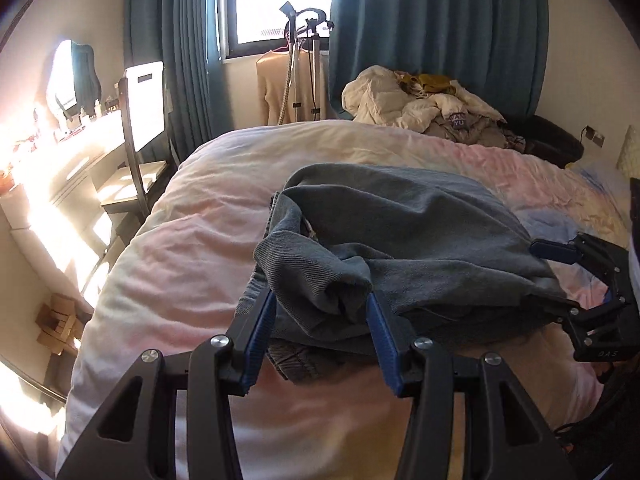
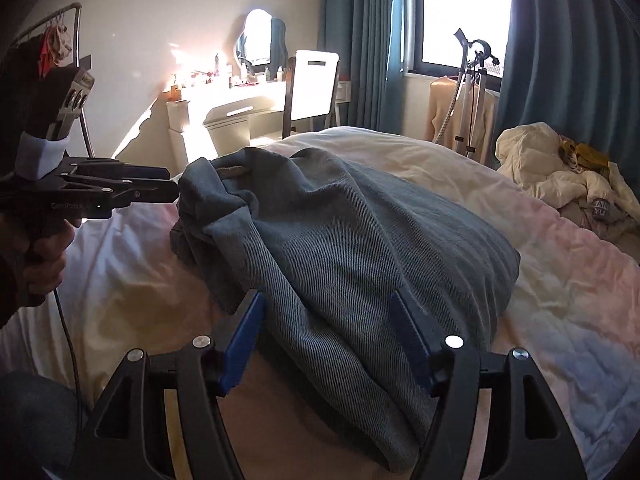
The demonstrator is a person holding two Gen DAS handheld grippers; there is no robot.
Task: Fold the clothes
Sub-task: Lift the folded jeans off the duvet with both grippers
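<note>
**Left clamped on the jeans, right spread over them**

Your grey-blue jeans (image 1: 400,232) lie folded in a thick bundle in the middle of the bed (image 1: 168,264), on the pale pink and cream duvet. The waistband end is bunched and rolled up on the side facing your left hand.

Your left gripper (image 1: 322,304) is pinching that bunched waistband end. A roll of denim sits between the blue pads (image 1: 260,332) and both pads press on it. The right wrist view shows the same grip from the side: the black fingers meet the cloth at the bundle's left corner, and your hand (image 2: 44,256) is wrapped round the handle below, with a cable hanging down from it.

Your right gripper (image 2: 328,308) has its jaws spread wide. The near end of the bundle lies between the fingers, but there is a gap between each pad and the cloth, so nothing is gripped. In the left wrist view it sits at the bundle's right edge, low over the duvet.

Beyond the bed: a heap of cream bedding and clothes (image 1: 424,104) at the far right corner, teal curtains (image 1: 436,36) round a bright window, a garment steamer stand (image 1: 304,64), a white chair (image 1: 146,108) and a sunlit dressing table with a mirror (image 2: 224,100).
</note>
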